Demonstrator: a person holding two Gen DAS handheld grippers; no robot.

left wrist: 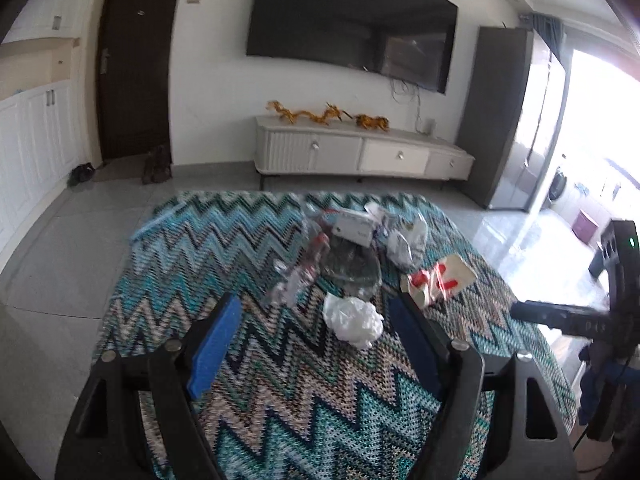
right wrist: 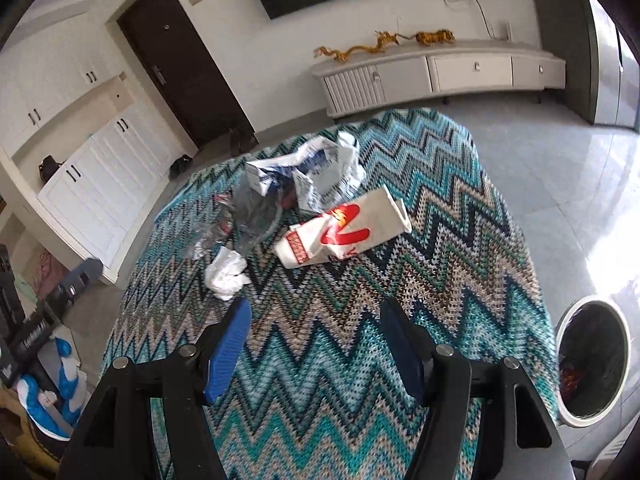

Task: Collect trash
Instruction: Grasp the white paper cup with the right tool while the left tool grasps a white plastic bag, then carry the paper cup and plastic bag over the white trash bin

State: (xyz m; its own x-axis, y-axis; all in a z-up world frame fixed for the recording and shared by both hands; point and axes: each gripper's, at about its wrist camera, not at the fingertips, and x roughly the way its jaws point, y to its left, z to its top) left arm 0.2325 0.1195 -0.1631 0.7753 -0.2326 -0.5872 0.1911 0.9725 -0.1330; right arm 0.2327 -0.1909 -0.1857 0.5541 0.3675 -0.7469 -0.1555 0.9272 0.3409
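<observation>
Trash lies on a table with a zigzag cloth (left wrist: 280, 360) (right wrist: 360, 340). A crumpled white tissue (left wrist: 353, 320) (right wrist: 227, 276) sits just ahead of my left gripper (left wrist: 316, 312), which is open and empty. A white paper bag with red print (left wrist: 438, 280) (right wrist: 344, 228), clear plastic wrapping (left wrist: 352, 268) (right wrist: 248, 216) and white printed packaging (left wrist: 356, 226) (right wrist: 316, 168) lie farther back. My right gripper (right wrist: 316, 320) is open and empty, well short of the paper bag. It also shows at the right edge of the left wrist view (left wrist: 560, 314).
A white round bin (right wrist: 592, 360) with a dark liner stands on the floor right of the table. A TV cabinet (left wrist: 360, 152) is against the far wall. Boxes and blue-white items (right wrist: 44, 380) sit on the floor at left.
</observation>
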